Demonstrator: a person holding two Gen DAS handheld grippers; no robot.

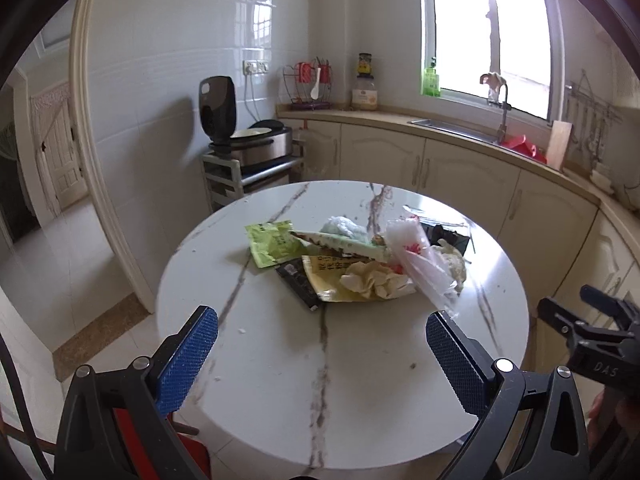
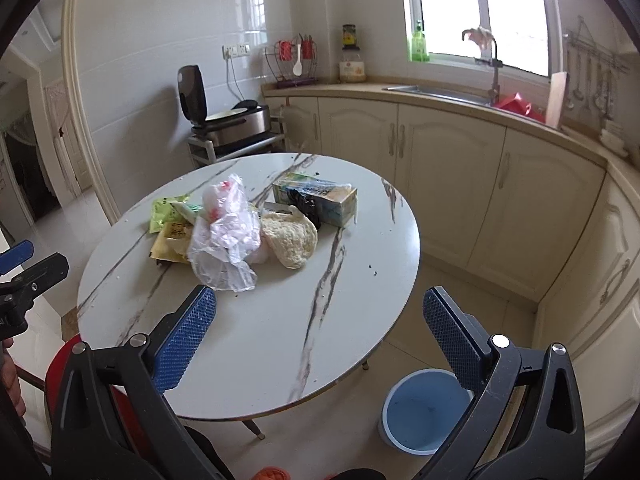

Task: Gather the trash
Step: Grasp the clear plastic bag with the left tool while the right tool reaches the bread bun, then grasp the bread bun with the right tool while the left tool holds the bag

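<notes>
A heap of trash lies mid-table on the round marble table (image 1: 280, 360) (image 2: 248, 340): a green packet (image 1: 272, 242) (image 2: 164, 210), a yellow packet (image 1: 328, 280) (image 2: 170, 242), a black sachet (image 1: 298, 282), crumpled paper (image 1: 376, 280), a clear plastic bag (image 1: 424, 264) (image 2: 226, 240), a cream rag (image 2: 292, 240) and a carton (image 2: 320, 198). My left gripper (image 1: 322, 334) is open, short of the heap. My right gripper (image 2: 320, 318) is open above the table's near right edge. A blue bin (image 2: 424, 410) stands on the floor.
Cream cabinets (image 2: 440, 168) with a counter and sink (image 2: 436, 92) curve along the right. A rice cooker on a rack (image 1: 248, 148) stands behind the table. A red stool (image 2: 60, 364) sits under the near table edge. A doorway (image 1: 48, 168) opens at left.
</notes>
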